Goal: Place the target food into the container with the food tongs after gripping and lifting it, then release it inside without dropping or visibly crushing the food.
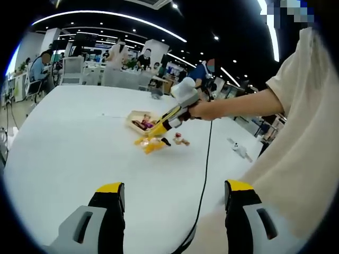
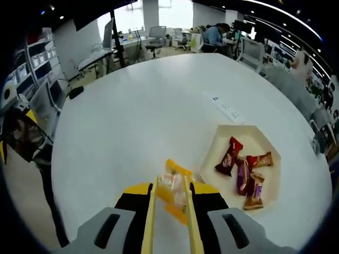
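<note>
My right gripper (image 2: 171,203) is shut on yellow food tongs (image 2: 150,222). The tong tips pinch a yellow wrapped snack (image 2: 172,191), just left of the beige container (image 2: 226,138). The container holds several wrapped snacks (image 2: 229,157). In the left gripper view a person's hand holds that right gripper (image 1: 178,113), and its tongs (image 1: 160,129) slant down to the yellow snack (image 1: 150,144) low over the white table, in front of the container (image 1: 139,117). Whether the snack touches the table I cannot tell. My left gripper (image 1: 175,209) stands open at the near table edge with nothing between its jaws.
A small loose snack (image 1: 180,140) lies on the white table (image 1: 79,143) right of the tongs' tips. A white power strip (image 2: 228,111) lies beyond the container, and a black cable (image 1: 204,180) runs across the near table. Chairs, desks and seated people stand beyond the far edge.
</note>
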A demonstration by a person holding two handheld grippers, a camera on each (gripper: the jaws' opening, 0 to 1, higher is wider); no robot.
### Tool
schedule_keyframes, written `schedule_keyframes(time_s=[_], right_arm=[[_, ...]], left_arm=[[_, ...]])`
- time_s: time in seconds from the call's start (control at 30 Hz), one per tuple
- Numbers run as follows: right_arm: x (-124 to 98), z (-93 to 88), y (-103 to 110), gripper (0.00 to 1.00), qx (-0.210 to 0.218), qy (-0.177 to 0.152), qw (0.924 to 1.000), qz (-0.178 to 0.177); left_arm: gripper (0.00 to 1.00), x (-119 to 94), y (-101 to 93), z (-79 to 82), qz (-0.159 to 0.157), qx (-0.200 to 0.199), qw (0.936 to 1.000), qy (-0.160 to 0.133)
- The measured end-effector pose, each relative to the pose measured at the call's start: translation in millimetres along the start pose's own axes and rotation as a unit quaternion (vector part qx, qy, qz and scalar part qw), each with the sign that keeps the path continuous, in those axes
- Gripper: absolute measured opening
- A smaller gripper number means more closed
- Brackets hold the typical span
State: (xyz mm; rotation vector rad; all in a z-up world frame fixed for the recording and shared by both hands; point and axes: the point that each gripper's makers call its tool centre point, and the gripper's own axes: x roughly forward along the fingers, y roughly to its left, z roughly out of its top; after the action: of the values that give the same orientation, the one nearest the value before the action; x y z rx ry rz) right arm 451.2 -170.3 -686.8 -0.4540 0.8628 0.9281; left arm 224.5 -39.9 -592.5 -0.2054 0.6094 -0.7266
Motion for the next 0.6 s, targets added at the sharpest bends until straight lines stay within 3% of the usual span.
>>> schedule_keyframes(time_s=[0.6], right_arm=[[15,-8.8,2,0.28,0.029,0.032,0.999,0.009]], left_arm=[[0.77,1,7.7,-0.7,0.006,-0.011,0.9999,-0.001]])
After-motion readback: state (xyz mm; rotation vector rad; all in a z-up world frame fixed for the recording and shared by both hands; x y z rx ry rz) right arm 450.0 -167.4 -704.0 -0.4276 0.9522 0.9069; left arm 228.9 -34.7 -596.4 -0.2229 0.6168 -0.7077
